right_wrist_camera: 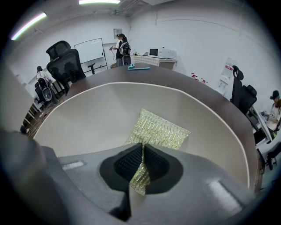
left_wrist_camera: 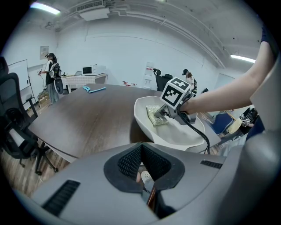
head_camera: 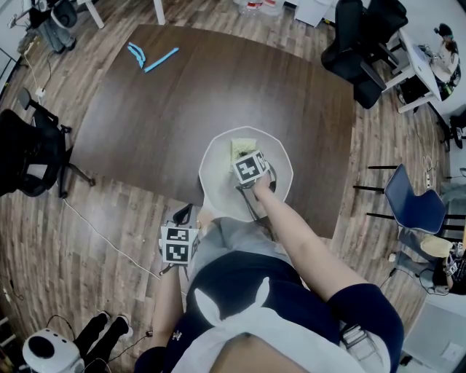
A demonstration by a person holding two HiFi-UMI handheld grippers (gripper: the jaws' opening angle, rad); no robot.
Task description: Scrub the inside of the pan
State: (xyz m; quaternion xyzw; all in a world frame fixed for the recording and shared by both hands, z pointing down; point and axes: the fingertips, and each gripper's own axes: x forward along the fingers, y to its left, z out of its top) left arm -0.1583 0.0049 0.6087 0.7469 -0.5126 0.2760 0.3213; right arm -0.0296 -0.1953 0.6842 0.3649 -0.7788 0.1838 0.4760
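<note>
Forearm [head_camera: 306,237] outstretched; right gripper [right_wrist_camera: 142,151] tilted into pan [right_wrist_camera: 88,114], pinching sponge [right_wrist_camera: 163,129].

I see a big brown desk [head_camera: 182,102] under my right tongs [right_wrist_camera: 142,151]. Far past the tongs, two blue things [head_camera: 162,60] lie on it. Right of the tongs stands a blue chair [head_camera: 413,202]. Far left is a black chair [head_camera: 29,149] on the wood floor [head_camera: 44,248].

Bright, even light from ceiling strip lights [right_wrist_camera: 99,1]; dull sheen on the dark table [head_camera: 167,102], pale pan [right_wrist_camera: 88,114] evenly lit with one soft shadow on the table beside it, scrub pad [right_wrist_camera: 160,129] glinting. All views fisheye: straight lines bow toward the edges, and both gripper views sit inside a black round vignette. Mid-distance is sharp; foreground nearest each lens goes soft, far room slightly hazy.
</note>
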